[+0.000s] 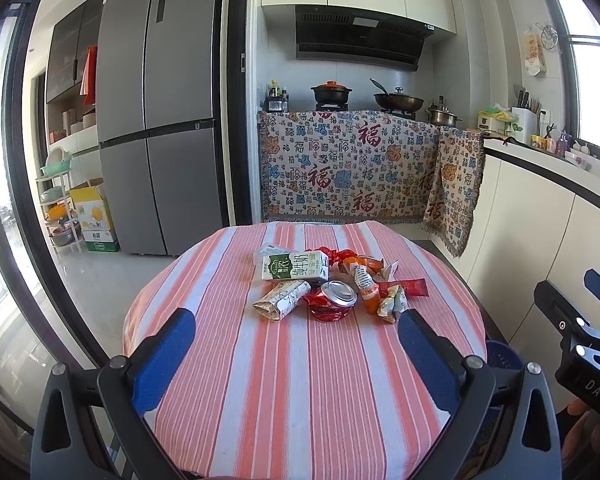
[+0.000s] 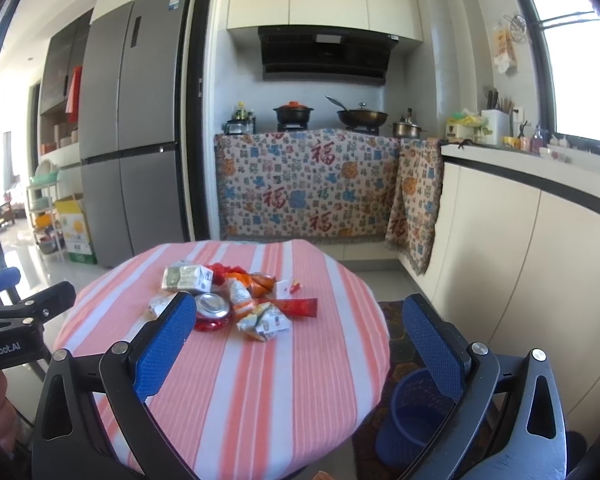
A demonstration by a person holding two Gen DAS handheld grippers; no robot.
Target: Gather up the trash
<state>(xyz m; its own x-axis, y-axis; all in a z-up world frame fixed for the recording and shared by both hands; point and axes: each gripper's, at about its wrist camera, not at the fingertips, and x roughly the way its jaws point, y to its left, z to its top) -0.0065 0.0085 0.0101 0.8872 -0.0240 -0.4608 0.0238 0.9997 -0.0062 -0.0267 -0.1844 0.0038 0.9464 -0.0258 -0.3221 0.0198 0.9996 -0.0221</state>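
A pile of trash lies mid-table on the round striped table (image 1: 300, 380): a green and white milk carton (image 1: 294, 266), a crushed red can (image 1: 334, 300), a rolled paper wrapper (image 1: 282, 300), a red sachet (image 1: 406, 288) and several crumpled snack wrappers (image 1: 392, 304). My left gripper (image 1: 296, 330) is open and empty, just short of the pile. In the right wrist view the carton (image 2: 188, 278), can (image 2: 212, 312) and wrappers (image 2: 264, 322) show too. My right gripper (image 2: 296, 312) is open and empty, near the table's right edge. A blue bin (image 2: 412, 416) stands on the floor to the table's right.
A grey fridge (image 1: 156, 120) stands at the back left. A cloth-draped stove counter (image 1: 348, 168) with pots is behind the table. White cabinets (image 2: 520, 260) run along the right. A rack and boxes (image 1: 88, 216) sit at the left.
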